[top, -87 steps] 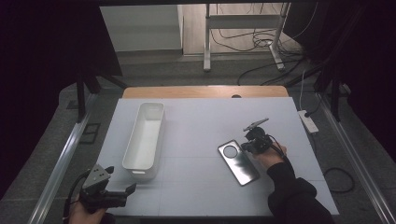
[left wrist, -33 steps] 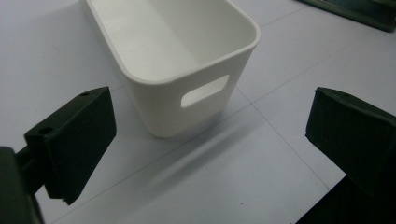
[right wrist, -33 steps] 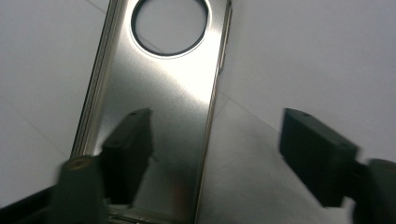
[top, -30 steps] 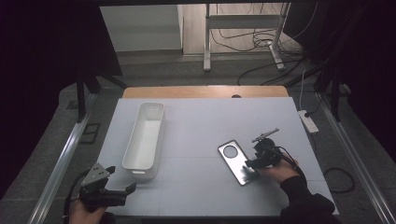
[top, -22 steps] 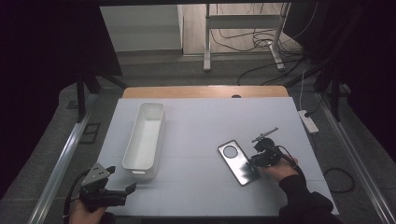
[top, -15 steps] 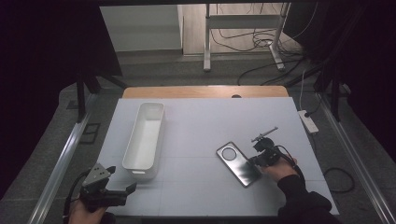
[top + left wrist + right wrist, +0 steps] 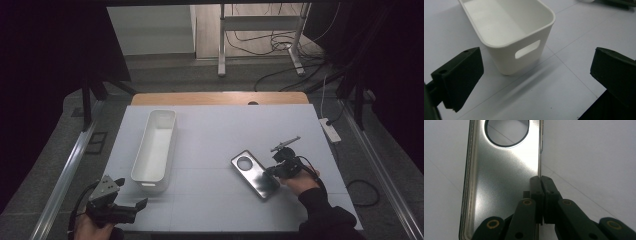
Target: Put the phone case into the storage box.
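- While the left gripper [image 7: 134,205] hovered at the table's [image 7: 215,130] near-left corner, its jaws stood spread wide with nothing between them; they pointed at the handle end of the white bin [image 7: 509,32]
- Right of the bin, well apart, lay the metal plate [image 7: 255,174] with a round hole
- At the plate's right edge, the right gripper [image 7: 541,180] was clenched on that edge

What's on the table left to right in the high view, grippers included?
Left gripper → white bin → phone case → right gripper, shut on the case's edge.
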Tool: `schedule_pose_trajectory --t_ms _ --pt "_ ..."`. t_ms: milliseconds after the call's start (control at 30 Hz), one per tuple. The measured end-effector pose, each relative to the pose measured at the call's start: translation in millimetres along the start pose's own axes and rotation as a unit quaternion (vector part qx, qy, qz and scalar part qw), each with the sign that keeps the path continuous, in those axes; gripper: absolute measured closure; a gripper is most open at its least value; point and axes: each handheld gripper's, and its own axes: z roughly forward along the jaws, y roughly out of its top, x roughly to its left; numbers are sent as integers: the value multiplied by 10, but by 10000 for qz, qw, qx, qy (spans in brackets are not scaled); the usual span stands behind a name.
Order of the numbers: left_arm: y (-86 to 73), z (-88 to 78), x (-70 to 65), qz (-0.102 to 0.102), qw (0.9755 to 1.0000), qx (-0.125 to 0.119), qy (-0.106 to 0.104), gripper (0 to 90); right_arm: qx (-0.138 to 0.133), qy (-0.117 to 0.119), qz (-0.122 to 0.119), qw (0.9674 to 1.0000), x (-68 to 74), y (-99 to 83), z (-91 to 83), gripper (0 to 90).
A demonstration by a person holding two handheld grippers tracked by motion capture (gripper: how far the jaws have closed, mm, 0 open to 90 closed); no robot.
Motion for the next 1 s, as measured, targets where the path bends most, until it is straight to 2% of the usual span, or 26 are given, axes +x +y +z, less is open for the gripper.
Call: schedule_pose_trajectory --t_ms 67,233,400,667,800,933,1000 --pt "8 2 -13 6 10000 0 -11 0 -31 1 3 10000 -2 -1 -14 886" --pt "82 -7 -91 153 9997 -200 -46 0 -280 31 8 9996 -17 -9 -116 886" --pt "173 54 -180 266 9990 -280 -242 0 -540 16 21 9985 -31 -24 -222 886" --pt "306 165 -292 374 9974 -357 -501 0 -724 -1 -38 9974 -2 3 -296 886" --pt "403 227 -356 581 9950 -568 -577 0 -833 -30 -49 9965 7 5 -335 886" --pt "495 287 -393 665 9934 -625 -687 0 -918 -57 -9 9958 5 4 -370 886" --pt "562 359 -419 671 9924 -614 -830 0 -971 -55 12 9953 0 6 -385 886"
